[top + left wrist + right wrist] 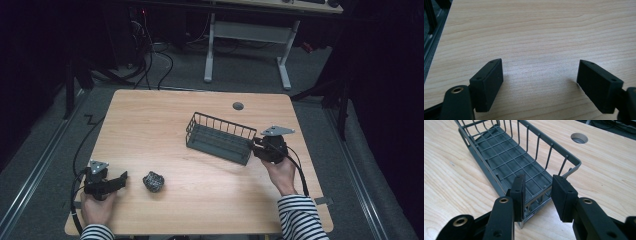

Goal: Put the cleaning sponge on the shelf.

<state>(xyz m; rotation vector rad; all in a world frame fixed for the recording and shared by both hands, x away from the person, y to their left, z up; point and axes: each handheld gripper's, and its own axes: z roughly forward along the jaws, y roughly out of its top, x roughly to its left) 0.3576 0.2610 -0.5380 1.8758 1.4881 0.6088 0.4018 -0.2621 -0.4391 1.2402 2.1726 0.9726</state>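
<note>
Shows a wooden table [150, 115] from above. At far left, left tongs [124, 176] lying low near the front edge, jaws spread apart, nothing but bare wood between them. Just right of those tips, apart from them, a small dark crumpled ball [153, 181], loose on the table, probably waiting to go into the basket. Farther right, well beyond the ball, a grey wire basket [220, 135], long and narrow, lying at a slant. At its right end, right tongs [254, 145], clamped on the short end wall, likely gripping there to steer the basket toward the ball while leaving its open top unblocked.
</note>
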